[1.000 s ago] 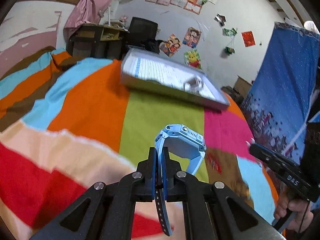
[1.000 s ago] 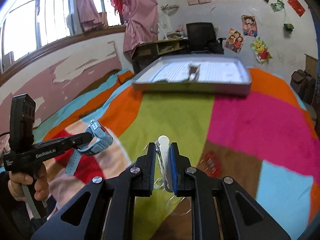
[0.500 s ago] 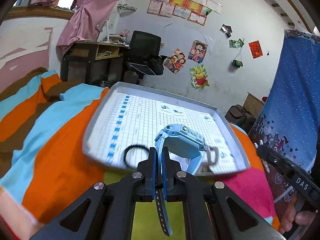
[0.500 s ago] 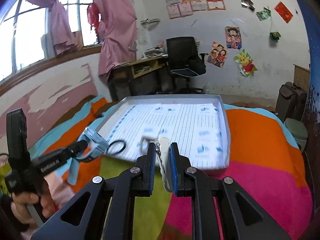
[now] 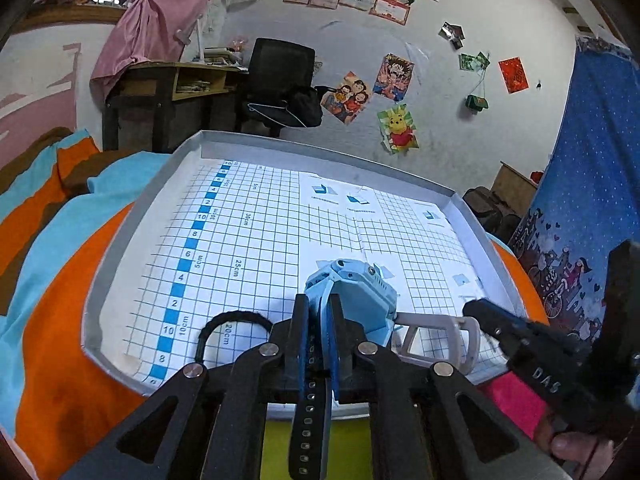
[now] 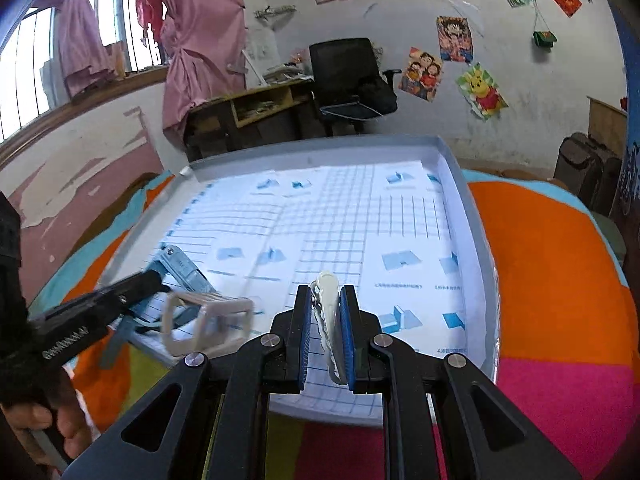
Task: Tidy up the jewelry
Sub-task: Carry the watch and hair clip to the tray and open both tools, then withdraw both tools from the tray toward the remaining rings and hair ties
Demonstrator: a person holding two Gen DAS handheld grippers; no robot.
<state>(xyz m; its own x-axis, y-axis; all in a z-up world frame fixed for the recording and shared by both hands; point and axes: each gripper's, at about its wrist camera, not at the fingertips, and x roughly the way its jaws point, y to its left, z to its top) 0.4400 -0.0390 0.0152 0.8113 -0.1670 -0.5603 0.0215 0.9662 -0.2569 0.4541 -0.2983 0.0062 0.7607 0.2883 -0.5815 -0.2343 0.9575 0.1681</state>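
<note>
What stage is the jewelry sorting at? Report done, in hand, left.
Done: a black hair tie and a beige square clip already lie near the front edge of the grey tray.
In hand: the left gripper is shut on a blue watch; the right gripper is shut on a white hair clip, both over the tray.
Left: release both.

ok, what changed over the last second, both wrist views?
Both grippers travelled across the striped blanket to the grid-lined tray, which now fills both views. The left gripper is above its near edge, jaws having just opened slightly with the blue watch strap between them. Unchanged: right gripper shut on the white hair clip; black hair tie and beige frame lie in the tray.
</note>
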